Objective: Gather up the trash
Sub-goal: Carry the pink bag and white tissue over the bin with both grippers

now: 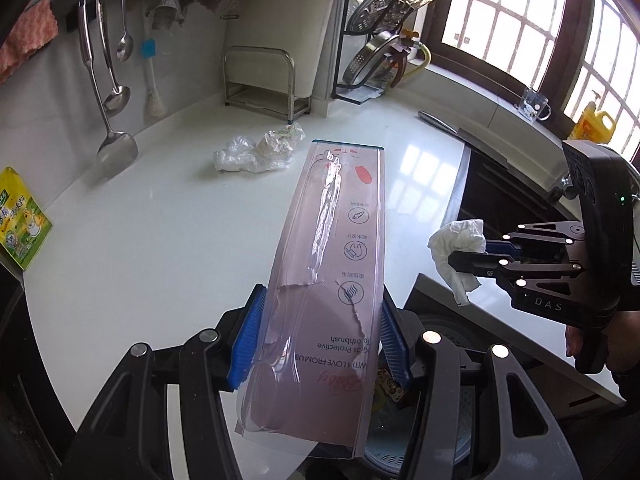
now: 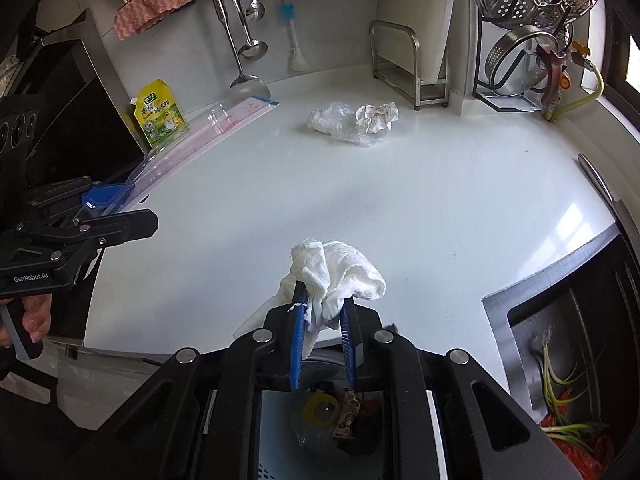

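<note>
My left gripper (image 1: 318, 340) is shut on a long pink toothbrush package (image 1: 332, 264) with a clear plastic blister, held over the counter's front edge; the package also shows in the right wrist view (image 2: 208, 132). My right gripper (image 2: 322, 316) is shut on a crumpled white tissue (image 2: 340, 276), which also shows in the left wrist view (image 1: 458, 248). Below both grippers stands a trash bin (image 2: 320, 412) holding wrappers. A crumpled clear plastic bag (image 2: 332, 122) and a paper ball (image 2: 378, 116) lie together at the back of the white counter (image 2: 440, 200).
A yellow-green seasoning pouch (image 2: 160, 114) stands at the left by the wall. Ladles (image 2: 244, 40) and cloths hang on the wall. A metal rack (image 2: 404, 64) and steamer trays (image 2: 532, 12) are at the back. A knife (image 2: 600, 184) lies by the sink (image 2: 560, 340), which holds scallions.
</note>
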{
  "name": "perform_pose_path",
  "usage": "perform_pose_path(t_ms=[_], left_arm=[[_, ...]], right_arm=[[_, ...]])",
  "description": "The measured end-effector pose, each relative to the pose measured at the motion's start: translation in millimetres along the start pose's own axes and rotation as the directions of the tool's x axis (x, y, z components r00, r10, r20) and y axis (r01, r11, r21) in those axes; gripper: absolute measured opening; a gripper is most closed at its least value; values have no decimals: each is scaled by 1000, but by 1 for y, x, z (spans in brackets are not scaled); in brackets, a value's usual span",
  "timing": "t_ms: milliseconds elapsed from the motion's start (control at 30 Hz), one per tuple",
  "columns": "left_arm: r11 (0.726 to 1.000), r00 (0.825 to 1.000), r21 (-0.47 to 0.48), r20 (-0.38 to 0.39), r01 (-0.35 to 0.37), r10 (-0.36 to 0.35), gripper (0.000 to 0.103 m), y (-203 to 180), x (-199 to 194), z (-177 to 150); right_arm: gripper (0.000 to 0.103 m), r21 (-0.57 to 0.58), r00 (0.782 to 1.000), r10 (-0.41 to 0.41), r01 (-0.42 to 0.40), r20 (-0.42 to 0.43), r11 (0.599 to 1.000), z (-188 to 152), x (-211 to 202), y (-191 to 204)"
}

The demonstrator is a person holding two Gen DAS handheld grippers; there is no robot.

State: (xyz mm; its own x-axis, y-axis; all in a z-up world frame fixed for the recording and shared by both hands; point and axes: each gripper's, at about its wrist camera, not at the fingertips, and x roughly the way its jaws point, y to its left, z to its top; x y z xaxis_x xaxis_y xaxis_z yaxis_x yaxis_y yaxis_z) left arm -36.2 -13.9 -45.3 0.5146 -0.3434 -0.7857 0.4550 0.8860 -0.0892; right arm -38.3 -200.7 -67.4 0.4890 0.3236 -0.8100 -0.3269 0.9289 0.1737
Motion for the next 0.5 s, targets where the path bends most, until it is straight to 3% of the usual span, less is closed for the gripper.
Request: perform_pose_path(t_ms=[500], left_arm=[[986, 991, 128, -90, 106, -95, 52, -42, -8, -36]], right_arm=[[16, 22, 999, -5, 6, -51, 1000, -57, -26, 10]])
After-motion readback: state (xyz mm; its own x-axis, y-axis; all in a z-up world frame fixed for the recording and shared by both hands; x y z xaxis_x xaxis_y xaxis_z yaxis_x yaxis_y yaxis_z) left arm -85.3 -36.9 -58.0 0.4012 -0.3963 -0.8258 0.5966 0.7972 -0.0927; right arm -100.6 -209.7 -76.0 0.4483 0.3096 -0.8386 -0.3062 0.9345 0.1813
